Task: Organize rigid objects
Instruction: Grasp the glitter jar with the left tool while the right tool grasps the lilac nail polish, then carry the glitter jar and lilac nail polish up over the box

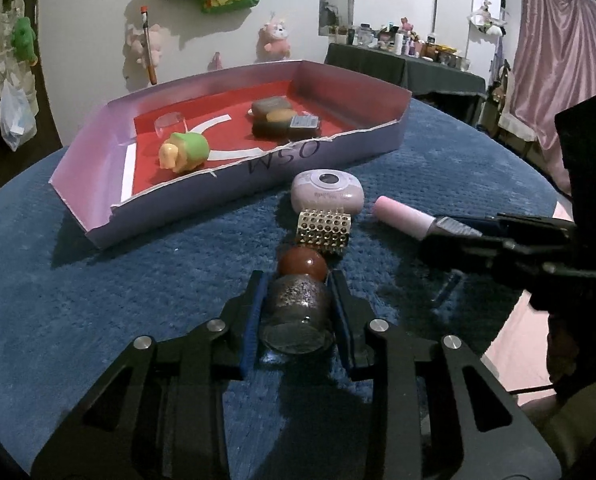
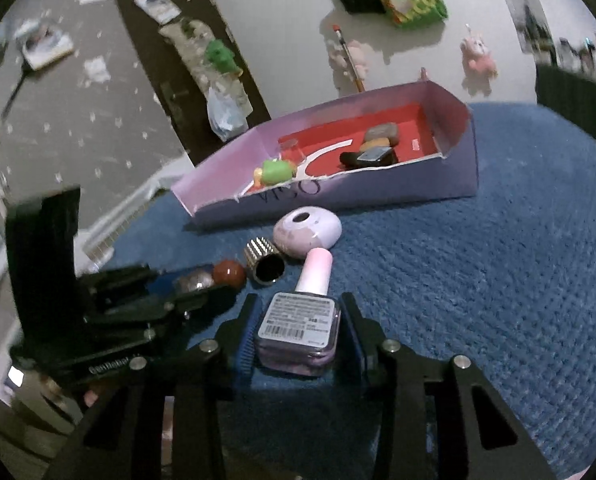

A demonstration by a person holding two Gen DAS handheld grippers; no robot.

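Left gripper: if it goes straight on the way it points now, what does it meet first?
The left gripper, shut on a small glittery bottle with a red-brown ball cap, would probably meet the gold studded cylinder first; the gap is hard to judge.

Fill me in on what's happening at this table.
A person is sorting small items into a cardboard tray with two handheld grippers. The left gripper is shut on a dark glittery bottle with a red-brown round cap. The right gripper is shut on a pink-capped nail polish bottle. A studded gold cylinder and a lilac oval case still lie on the blue cloth.
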